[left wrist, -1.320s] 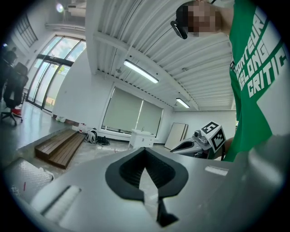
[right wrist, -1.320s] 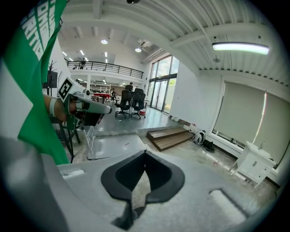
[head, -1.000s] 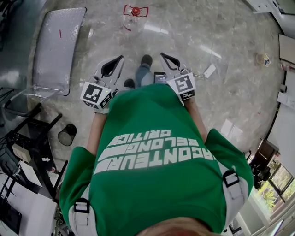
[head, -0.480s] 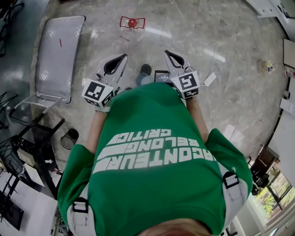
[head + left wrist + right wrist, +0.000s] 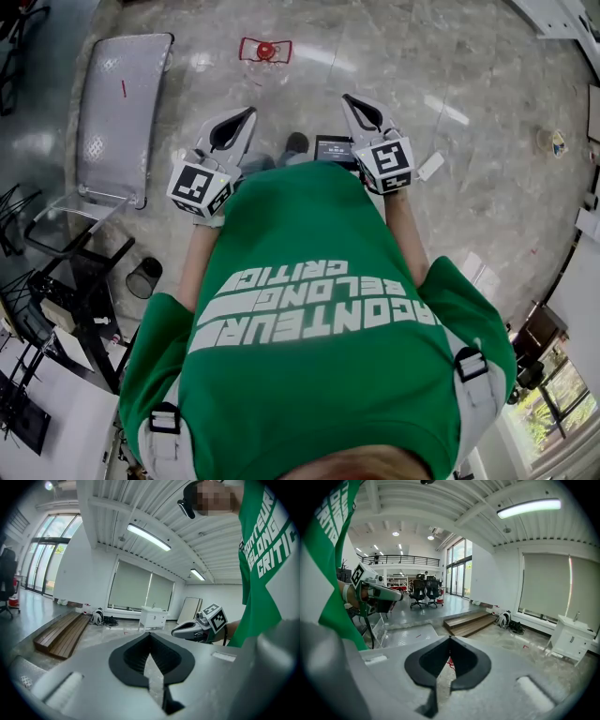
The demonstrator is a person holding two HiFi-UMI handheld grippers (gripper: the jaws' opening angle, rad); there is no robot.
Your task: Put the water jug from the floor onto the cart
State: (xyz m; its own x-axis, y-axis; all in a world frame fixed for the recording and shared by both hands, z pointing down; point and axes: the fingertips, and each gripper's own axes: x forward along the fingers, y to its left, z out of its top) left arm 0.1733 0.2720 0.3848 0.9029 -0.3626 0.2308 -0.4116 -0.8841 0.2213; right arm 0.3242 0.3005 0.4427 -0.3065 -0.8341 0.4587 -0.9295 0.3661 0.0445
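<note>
The water jug [image 5: 273, 57] stands on the floor ahead of us, well apart from our tongs; it looks big and see-through, so we think it is heavy and slippery; its red handle [image 5: 246, 49] seems best to grab; the cart [image 5: 117, 112] waits nearby; our left tongs [image 5: 246, 115] and right tongs [image 5: 349, 99] are closed and hold nothing.
</note>
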